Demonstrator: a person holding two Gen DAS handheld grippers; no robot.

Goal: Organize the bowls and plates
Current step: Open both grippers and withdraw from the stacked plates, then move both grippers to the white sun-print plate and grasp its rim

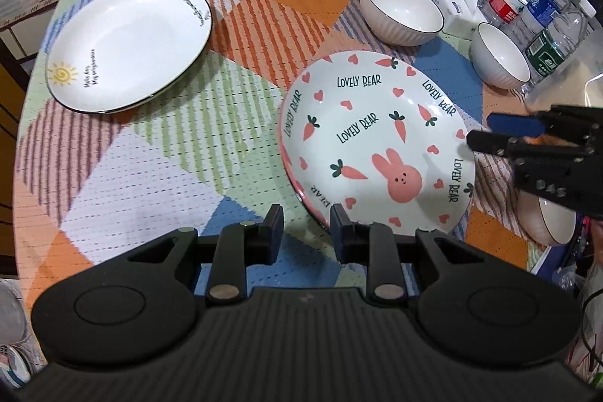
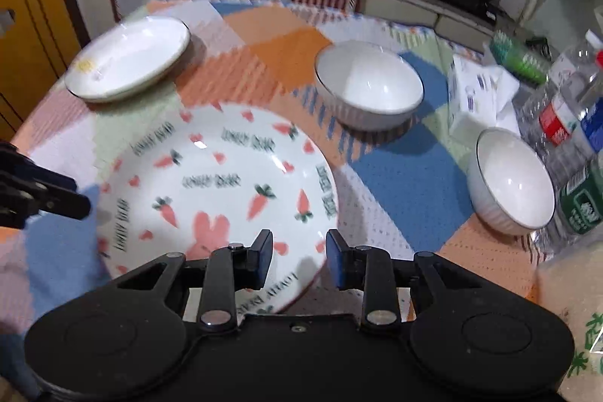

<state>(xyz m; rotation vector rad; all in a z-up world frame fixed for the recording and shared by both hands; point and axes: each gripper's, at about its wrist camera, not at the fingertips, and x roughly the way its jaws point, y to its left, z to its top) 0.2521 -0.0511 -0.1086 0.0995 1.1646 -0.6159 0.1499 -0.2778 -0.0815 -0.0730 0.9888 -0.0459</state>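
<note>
Looking through the left wrist view first: the left gripper [image 1: 307, 232] sits low centre, fingers parted to a moderate gap and holding nothing, its right finger just at the near rim of the carrot plate [image 1: 377, 142]. That plate fills the centre-right of the frame, and a second rim peeks out beneath it, so it looks like a stack. Upper left lies the sun plate [image 1: 128, 44], well apart. Two white bowls wait at upper right, the far bowl [image 1: 401, 10] and the near bowl [image 1: 501, 55], beside the water bottles [image 1: 527, 6]. The right gripper [image 1: 478, 130] pokes in at the right edge, fingers either side of the plate's rim.

Over to the right wrist view, blurred: fingers parted, empty, straddling the carrot plate's [image 2: 218, 183] near edge on the desk [image 2: 407, 176].

Glazed ceramic, I'd judge: stiff, weighty, slick, chip-prone. Best taken by pinching the raised rim, firmly, and kept level.
</note>
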